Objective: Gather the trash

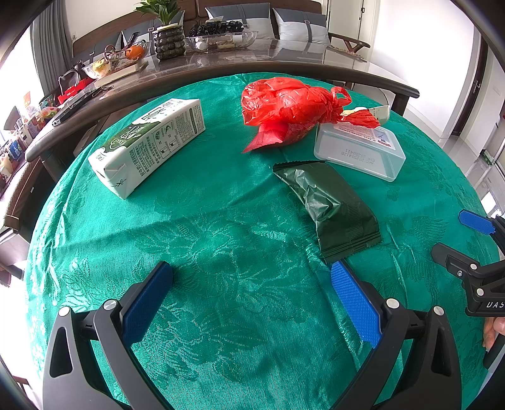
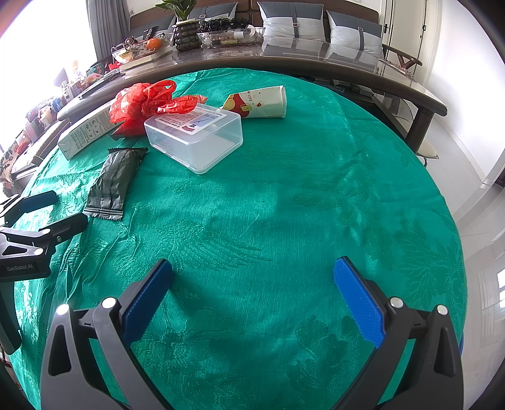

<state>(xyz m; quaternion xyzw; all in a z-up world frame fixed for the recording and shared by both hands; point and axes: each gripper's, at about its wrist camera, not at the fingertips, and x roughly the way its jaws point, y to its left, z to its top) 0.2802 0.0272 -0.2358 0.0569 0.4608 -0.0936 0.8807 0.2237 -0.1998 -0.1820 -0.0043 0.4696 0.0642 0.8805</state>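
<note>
A: Where does the trash lie?

B: On the round table under a green patterned cloth (image 1: pixel 221 239), bunched toward its far side. Nearest the grippers is a flat dark green foil wrapper (image 1: pixel 328 208), lying crinkled with its crimped end toward the camera. Just beyond it sits a clear lidded plastic box with a printed label (image 1: pixel 358 153), and touching that box's far corner is a knotted red plastic bag (image 1: pixel 284 107), bulging and slumped on the cloth.

A: Anything else among it?

B: A white and green milk carton (image 1: pixel 148 142) lies on its side, left of the bag and apart from it. From the right wrist view, a white paper cup with a red and yellow print (image 2: pixel 262 102) lies tipped over just behind the box.

A: And the grippers?

B: The left gripper (image 1: pixel 252 284) hovers above bare cloth with its blue-padded fingers spread wide, nothing between them; its right finger sits just short of the wrapper's near end. The right gripper (image 2: pixel 252 280) is likewise spread wide over bare cloth, well clear of the trash.

A: What is behind the table?

B: A long dark glossy table (image 2: pixel 315 60) carrying a potted plant (image 1: pixel 167 34) and glass bowls (image 1: pixel 221 41), with grey cushions (image 2: pixel 290 22) behind.
</note>
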